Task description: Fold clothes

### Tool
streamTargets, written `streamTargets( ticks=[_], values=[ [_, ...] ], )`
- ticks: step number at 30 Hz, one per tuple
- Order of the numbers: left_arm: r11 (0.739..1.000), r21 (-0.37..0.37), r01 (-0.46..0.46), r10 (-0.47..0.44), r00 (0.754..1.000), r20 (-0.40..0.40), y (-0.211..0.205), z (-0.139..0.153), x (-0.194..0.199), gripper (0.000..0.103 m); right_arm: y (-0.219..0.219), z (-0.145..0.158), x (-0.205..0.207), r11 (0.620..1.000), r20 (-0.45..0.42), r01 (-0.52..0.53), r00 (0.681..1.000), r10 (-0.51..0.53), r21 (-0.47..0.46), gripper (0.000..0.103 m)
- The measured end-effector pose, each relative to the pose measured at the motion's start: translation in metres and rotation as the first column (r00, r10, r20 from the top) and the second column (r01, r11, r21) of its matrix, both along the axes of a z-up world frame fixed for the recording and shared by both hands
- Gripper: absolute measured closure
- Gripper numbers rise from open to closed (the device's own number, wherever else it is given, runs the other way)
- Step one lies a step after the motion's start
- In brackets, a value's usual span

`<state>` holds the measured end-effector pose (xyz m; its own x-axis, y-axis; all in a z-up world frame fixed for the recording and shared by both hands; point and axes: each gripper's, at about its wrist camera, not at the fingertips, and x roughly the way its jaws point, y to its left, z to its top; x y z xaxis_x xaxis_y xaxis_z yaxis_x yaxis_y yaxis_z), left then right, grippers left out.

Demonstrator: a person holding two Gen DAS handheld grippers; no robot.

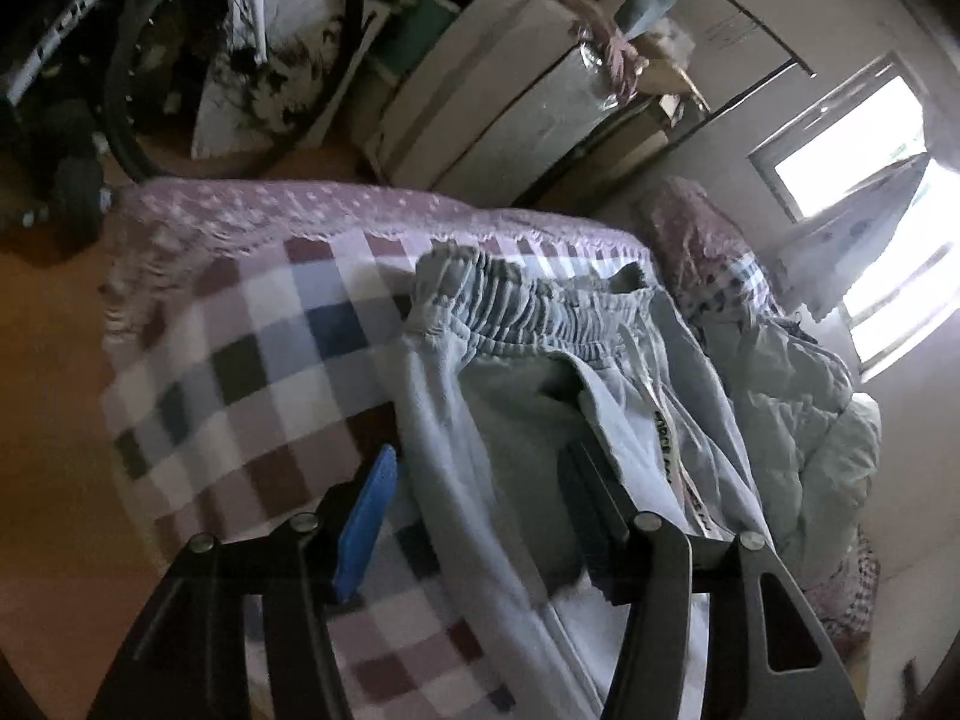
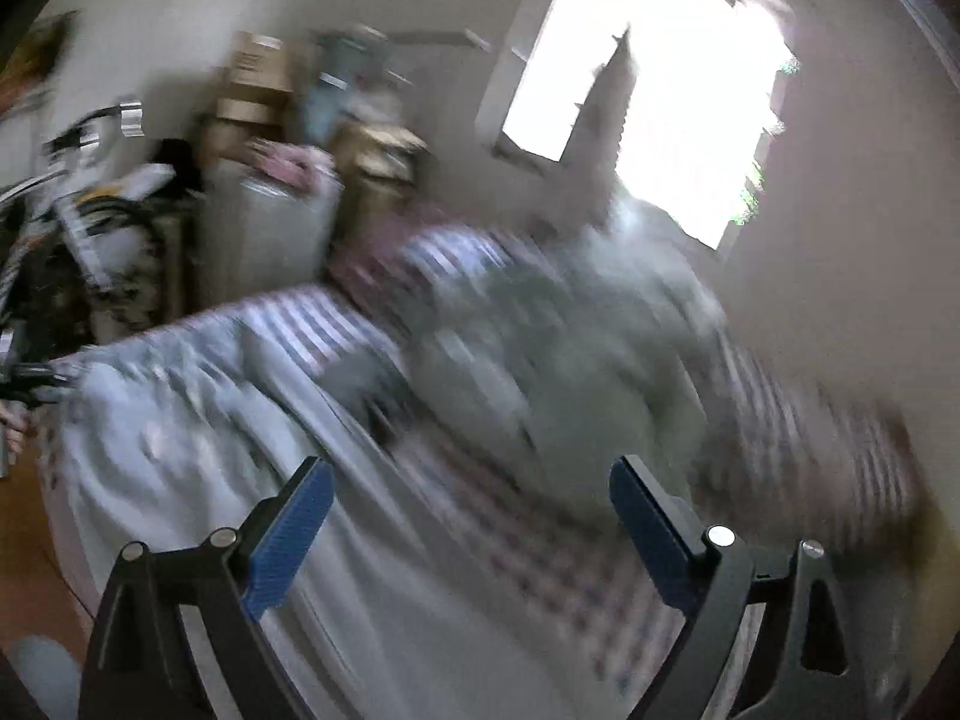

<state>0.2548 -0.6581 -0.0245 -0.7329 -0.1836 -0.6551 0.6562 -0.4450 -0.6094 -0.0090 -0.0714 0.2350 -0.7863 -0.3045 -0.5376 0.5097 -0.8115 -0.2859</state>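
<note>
Left gripper (image 1: 480,480) jaws spread around pale trousers (image 1: 540,372); right gripper (image 2: 471,498) spread, empty, over checked bedspread (image 1: 240,348).

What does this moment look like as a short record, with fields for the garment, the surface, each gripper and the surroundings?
garment: light blue trousers, elastic waistband at the far end, lying rumpled
surface: checked blanket on a bed
left gripper: jaws open, straddling the trousers fabric, nothing clamped
right gripper: jaws open, empty, above the bed; view heavily blurred
other laundry: pale quilted jacket beside the trousers
surroundings: bicycle wheel, cardboard boxes, bright window
</note>
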Motion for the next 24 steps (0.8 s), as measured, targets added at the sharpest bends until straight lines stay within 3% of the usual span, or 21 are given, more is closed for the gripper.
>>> streamTargets(
  ticks=[6, 8, 11, 19, 24],
  values=[
    [0.991, -0.116, 0.064, -0.064, 0.998, 0.004, 0.050, 0.050, 0.012, 0.037, 0.134, -0.052, -0.011, 0.971, 0.145, 0.225, 0.966, -0.213, -0.077, 0.007],
    [0.980, -0.163, 0.115, -0.116, 0.993, 0.008, 0.073, 0.071, -0.001, 0.037, 0.167, -0.063, -0.010, 0.956, 0.184, 0.264, 0.953, -0.239, -0.128, 0.007],
    [0.963, -0.172, 0.205, -0.209, 0.978, -0.004, 0.113, 0.095, -0.043, 0.036, 0.210, -0.078, -0.010, 0.932, 0.244, 0.303, 0.936, -0.252, -0.201, 0.007],
    [0.879, -0.201, 0.432, -0.445, 0.895, -0.024, 0.219, 0.158, -0.159, 0.036, 0.272, -0.115, -0.022, 0.891, 0.342, 0.347, 0.908, -0.241, -0.293, 0.007],
    [0.812, -0.181, 0.555, -0.554, 0.830, 0.062, 0.288, 0.160, -0.259, 0.036, 0.287, -0.135, -0.034, 0.901, 0.360, 0.326, 0.908, -0.214, -0.287, 0.007]
  ],
)
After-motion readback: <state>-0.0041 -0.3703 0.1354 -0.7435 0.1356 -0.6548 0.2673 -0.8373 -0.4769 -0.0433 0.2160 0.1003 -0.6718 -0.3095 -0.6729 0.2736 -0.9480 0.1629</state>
